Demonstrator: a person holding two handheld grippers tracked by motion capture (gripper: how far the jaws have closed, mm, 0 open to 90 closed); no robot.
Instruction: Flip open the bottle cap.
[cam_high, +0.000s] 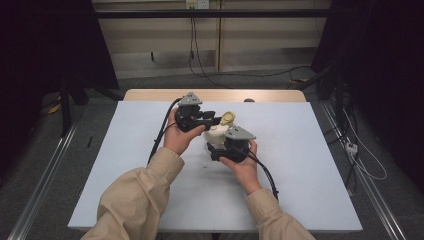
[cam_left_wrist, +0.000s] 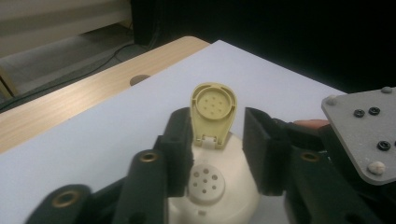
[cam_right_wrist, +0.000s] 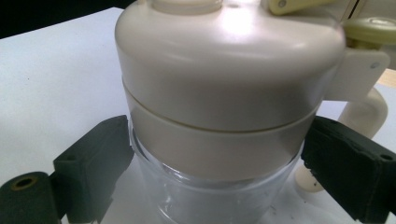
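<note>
Left gripper view: flip lid (cam_left_wrist: 213, 112) standing upright between parted jaws of left gripper (cam_left_wrist: 217, 151), untouched. Right gripper (cam_right_wrist: 215, 163) clamps the jar (cam_right_wrist: 224, 121) (cream top, clear body) mid-table (cam_high: 125, 150), both pads pressed against its sides.

**Looks like a recording lab, not anyone's kitchen**

Bare white counter (cam_high: 310, 165) sitting in a dark room, black curtains (cam_high: 380, 75) on both sides, loose cables (cam_high: 200, 65) running over a grey floor, metal rails (cam_high: 45, 170) alongside, wall sockets (cam_high: 196, 4) up top. Pretty much a test setup.
</note>
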